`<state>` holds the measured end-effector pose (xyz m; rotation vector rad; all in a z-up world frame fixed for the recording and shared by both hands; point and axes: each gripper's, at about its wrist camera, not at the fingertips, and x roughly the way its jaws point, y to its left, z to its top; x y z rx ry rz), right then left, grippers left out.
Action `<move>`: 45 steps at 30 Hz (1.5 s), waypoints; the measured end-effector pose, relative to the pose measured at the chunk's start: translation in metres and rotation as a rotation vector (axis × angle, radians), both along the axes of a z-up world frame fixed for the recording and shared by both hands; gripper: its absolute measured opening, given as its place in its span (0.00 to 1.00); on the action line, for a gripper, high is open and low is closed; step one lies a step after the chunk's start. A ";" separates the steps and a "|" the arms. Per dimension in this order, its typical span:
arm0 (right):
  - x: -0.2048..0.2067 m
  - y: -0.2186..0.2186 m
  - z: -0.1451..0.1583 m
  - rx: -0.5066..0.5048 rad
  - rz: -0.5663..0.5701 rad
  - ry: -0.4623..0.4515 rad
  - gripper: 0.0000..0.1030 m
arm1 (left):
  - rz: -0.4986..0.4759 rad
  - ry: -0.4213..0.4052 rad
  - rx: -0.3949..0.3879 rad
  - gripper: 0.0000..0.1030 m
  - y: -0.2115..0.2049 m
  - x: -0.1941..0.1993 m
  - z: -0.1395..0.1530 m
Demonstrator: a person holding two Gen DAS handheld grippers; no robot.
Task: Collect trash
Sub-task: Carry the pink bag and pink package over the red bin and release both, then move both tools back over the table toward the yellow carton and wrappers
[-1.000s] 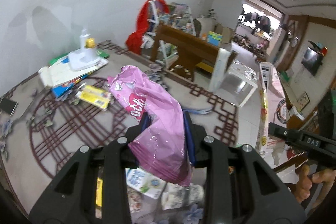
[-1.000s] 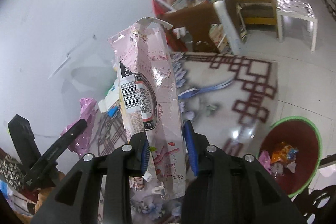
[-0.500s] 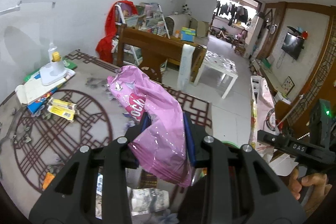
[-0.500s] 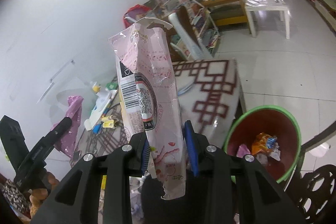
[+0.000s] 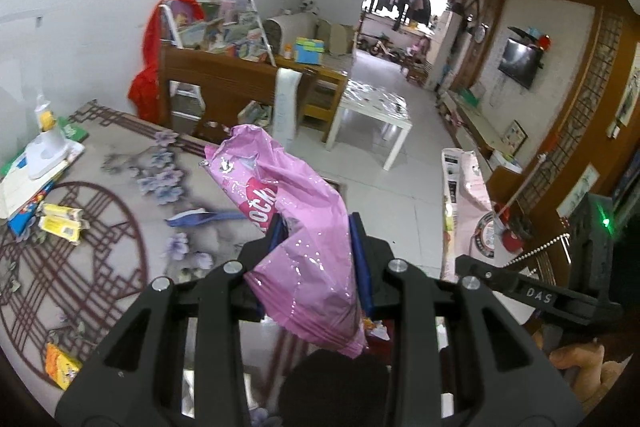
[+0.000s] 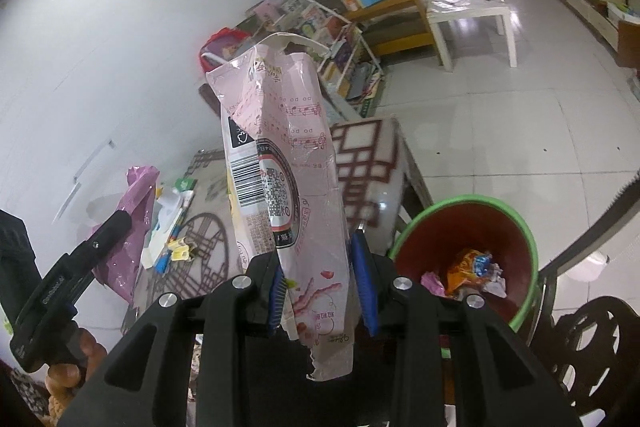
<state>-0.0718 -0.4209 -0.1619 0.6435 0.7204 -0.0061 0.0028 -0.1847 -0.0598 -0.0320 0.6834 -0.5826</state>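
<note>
My left gripper [image 5: 316, 247] is shut on a crumpled bright pink snack bag [image 5: 288, 219], held up above the patterned table [image 5: 120, 195]. My right gripper [image 6: 320, 275] is shut on a tall pale pink wrapper [image 6: 284, 167] with a barcode, held upright. A green-rimmed red trash bin [image 6: 516, 227] with wrappers inside stands on the floor just right of the right gripper. The left gripper and its pink bag [image 6: 136, 219] show at the left of the right wrist view. The pale wrapper [image 5: 460, 195] shows at the right of the left wrist view.
On the table lie yellow packets [image 5: 60, 223], a blue strip [image 5: 200, 218], an orange packet [image 5: 60, 371] and a stack of books with a white bottle [image 5: 44, 143]. A wooden bench [image 5: 224, 83], white low table [image 5: 372, 115] and dark chair [image 6: 592, 347] stand around.
Both grippers have swung away from the table toward the open floor with their wrappers held. The trash bin now sits larger and closer beside the right gripper.
</note>
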 end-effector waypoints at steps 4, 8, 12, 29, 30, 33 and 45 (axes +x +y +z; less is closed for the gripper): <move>-0.008 -0.014 -0.008 0.011 -0.039 0.016 0.29 | -0.040 0.015 0.002 0.29 -0.022 0.001 -0.005; -0.014 -0.024 -0.017 0.027 -0.076 0.044 0.29 | -0.081 0.036 0.009 0.29 -0.043 0.000 -0.013; -0.021 -0.038 -0.027 0.037 -0.114 0.072 0.29 | -0.123 0.056 0.021 0.29 -0.066 0.000 -0.021; -0.029 -0.068 -0.053 0.049 -0.210 0.163 0.29 | -0.235 0.145 0.097 0.31 -0.124 0.002 -0.061; -0.028 -0.068 -0.053 0.049 -0.211 0.165 0.29 | -0.238 0.148 0.099 0.31 -0.125 0.003 -0.062; -0.027 -0.069 -0.055 0.049 -0.213 0.170 0.27 | -0.246 0.147 0.107 0.31 -0.126 0.003 -0.062; -0.026 -0.072 -0.059 0.061 -0.241 0.181 0.34 | -0.246 0.129 0.090 0.76 -0.124 0.003 -0.059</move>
